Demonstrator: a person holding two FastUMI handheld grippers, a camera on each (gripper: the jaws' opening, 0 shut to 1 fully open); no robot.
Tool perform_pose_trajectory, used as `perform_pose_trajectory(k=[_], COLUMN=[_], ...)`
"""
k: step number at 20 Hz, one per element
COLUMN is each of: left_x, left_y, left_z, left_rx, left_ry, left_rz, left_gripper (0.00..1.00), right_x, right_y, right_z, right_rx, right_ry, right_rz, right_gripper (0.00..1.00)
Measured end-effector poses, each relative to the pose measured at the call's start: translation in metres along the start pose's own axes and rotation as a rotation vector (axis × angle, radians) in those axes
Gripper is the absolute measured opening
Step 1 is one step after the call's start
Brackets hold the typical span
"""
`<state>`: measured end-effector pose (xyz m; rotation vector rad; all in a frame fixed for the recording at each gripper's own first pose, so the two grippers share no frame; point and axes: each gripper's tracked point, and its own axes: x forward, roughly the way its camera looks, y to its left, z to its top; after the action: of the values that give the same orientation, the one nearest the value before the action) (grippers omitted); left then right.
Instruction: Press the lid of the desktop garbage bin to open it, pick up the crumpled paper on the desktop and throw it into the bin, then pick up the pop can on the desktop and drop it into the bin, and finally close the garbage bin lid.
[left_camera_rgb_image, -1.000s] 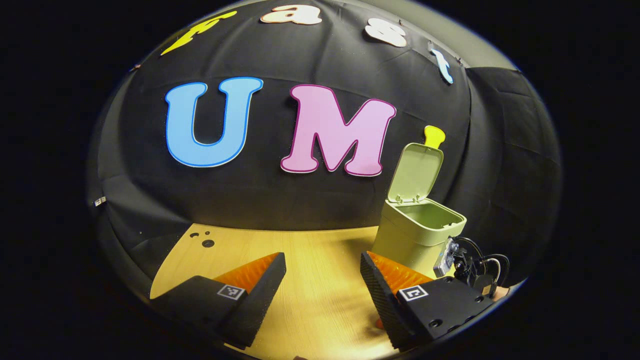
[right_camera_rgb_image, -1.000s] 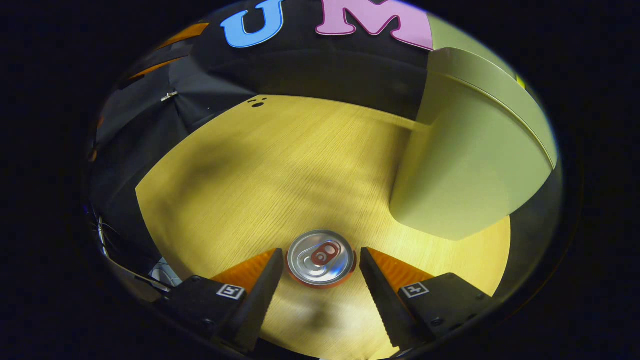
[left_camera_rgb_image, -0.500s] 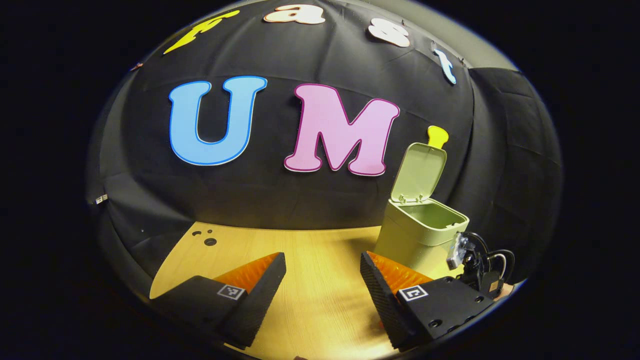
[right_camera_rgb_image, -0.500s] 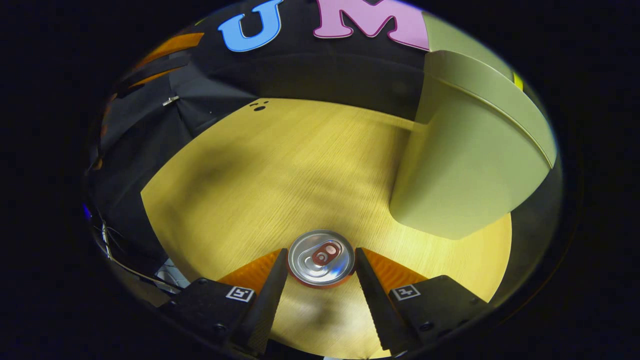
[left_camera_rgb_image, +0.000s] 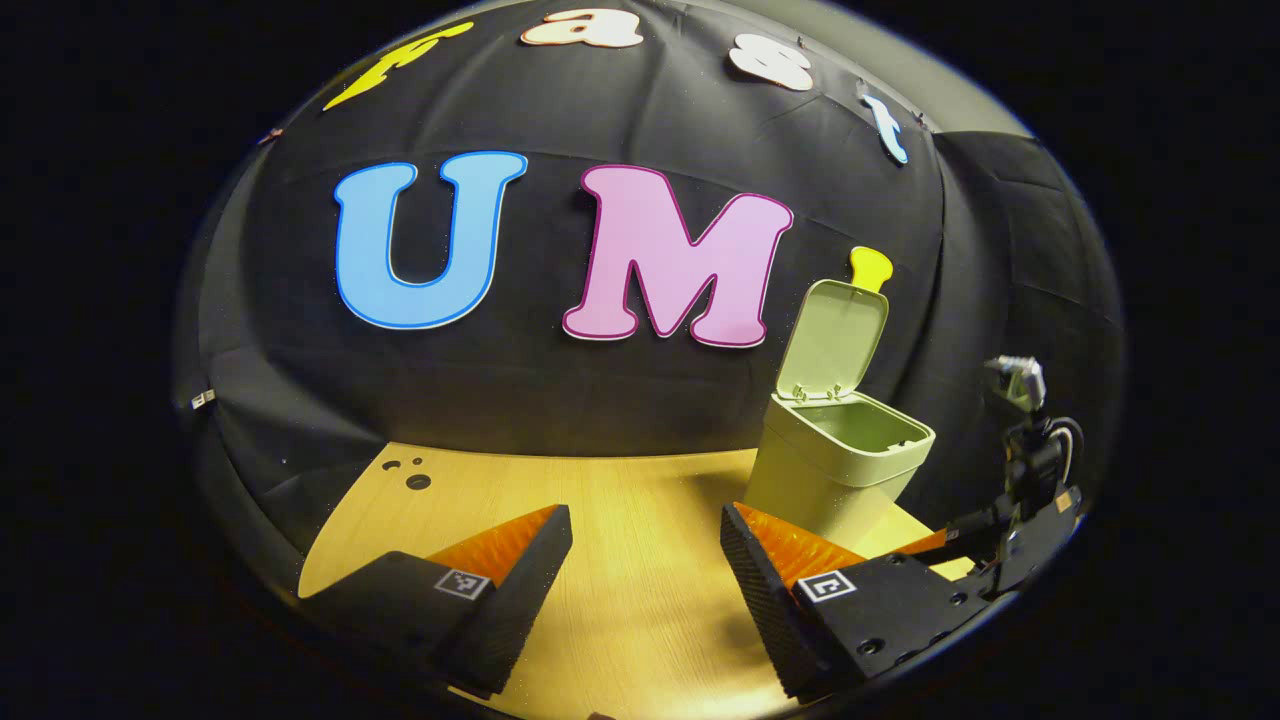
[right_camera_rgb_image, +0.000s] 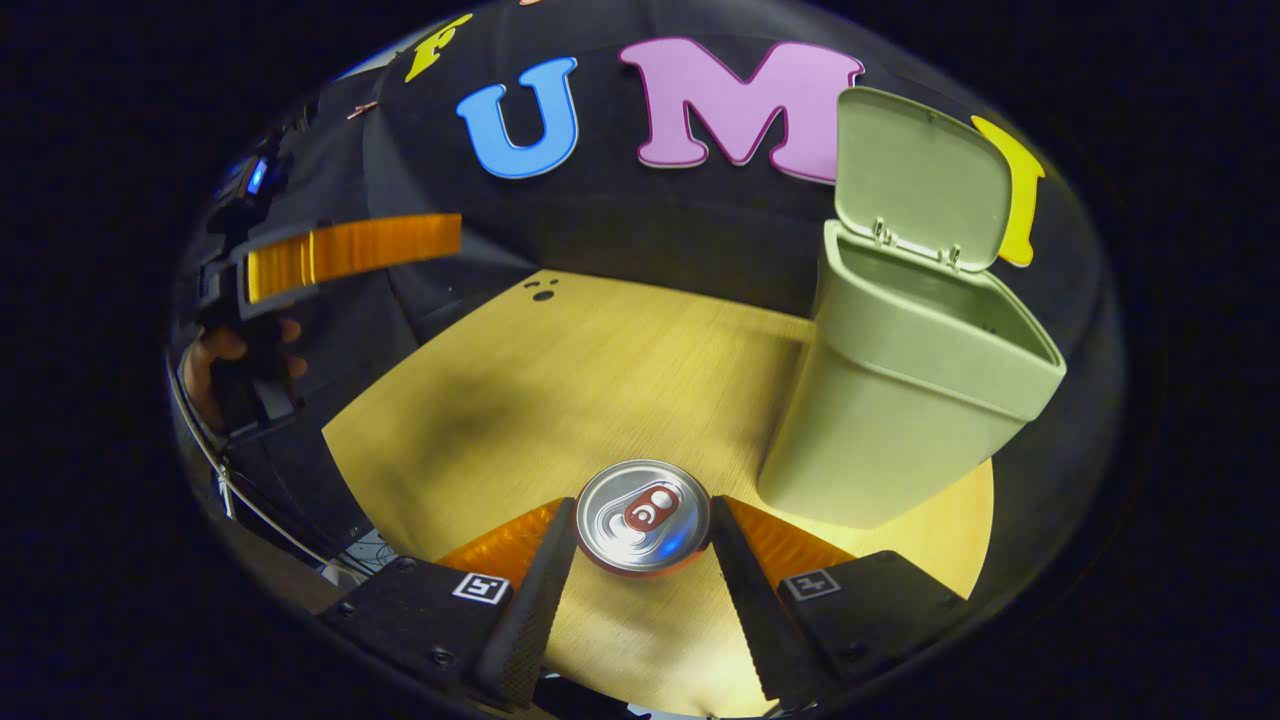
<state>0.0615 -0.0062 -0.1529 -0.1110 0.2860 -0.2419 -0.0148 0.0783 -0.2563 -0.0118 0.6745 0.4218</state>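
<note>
In the right gripper view my right gripper (right_camera_rgb_image: 642, 535) is shut on the pop can (right_camera_rgb_image: 642, 515), both fingers pressing its sides; I look down on its silver top, raised above the wooden desktop (right_camera_rgb_image: 560, 390). The pale green bin (right_camera_rgb_image: 900, 400) stands just right of it, lid (right_camera_rgb_image: 915, 180) tilted up and open. In the left gripper view my left gripper (left_camera_rgb_image: 645, 545) is open with nothing between its fingers, low over the desktop (left_camera_rgb_image: 620, 520). The bin (left_camera_rgb_image: 835, 465) stands ahead to its right with the lid (left_camera_rgb_image: 835, 335) up, and the right gripper (left_camera_rgb_image: 1020, 480) is raised beside it.
Black cloth walls close in the desk at the back and sides. Small dark holes (left_camera_rgb_image: 415, 480) mark the desktop's far left corner. In the right gripper view a hand (right_camera_rgb_image: 225, 365) holds the left gripper (right_camera_rgb_image: 330, 255) at the far left.
My right gripper closed onto the pop can and lifted it off the desktop, tilting up so the bin's open top shows. My left gripper stayed nearly still.
</note>
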Motion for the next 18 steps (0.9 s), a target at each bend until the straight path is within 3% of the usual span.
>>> perform_pose_trajectory(k=[10, 18], left_x=[0.0, -0.002], left_y=[-0.009, -0.006], left_z=[-0.001, -0.001], left_rx=[-0.004, -0.009], left_ry=[0.004, 0.004], left_rz=[-0.009, 0.003], left_gripper=[0.96, 0.96], right_x=[-0.045, -0.058], right_y=[-0.028, -0.099], right_z=[0.115, 0.192], right_rx=[0.101, 0.18], right_ry=[-0.242, -0.412], right_rz=[-0.013, -0.111], right_gripper=[0.83, 0.83])
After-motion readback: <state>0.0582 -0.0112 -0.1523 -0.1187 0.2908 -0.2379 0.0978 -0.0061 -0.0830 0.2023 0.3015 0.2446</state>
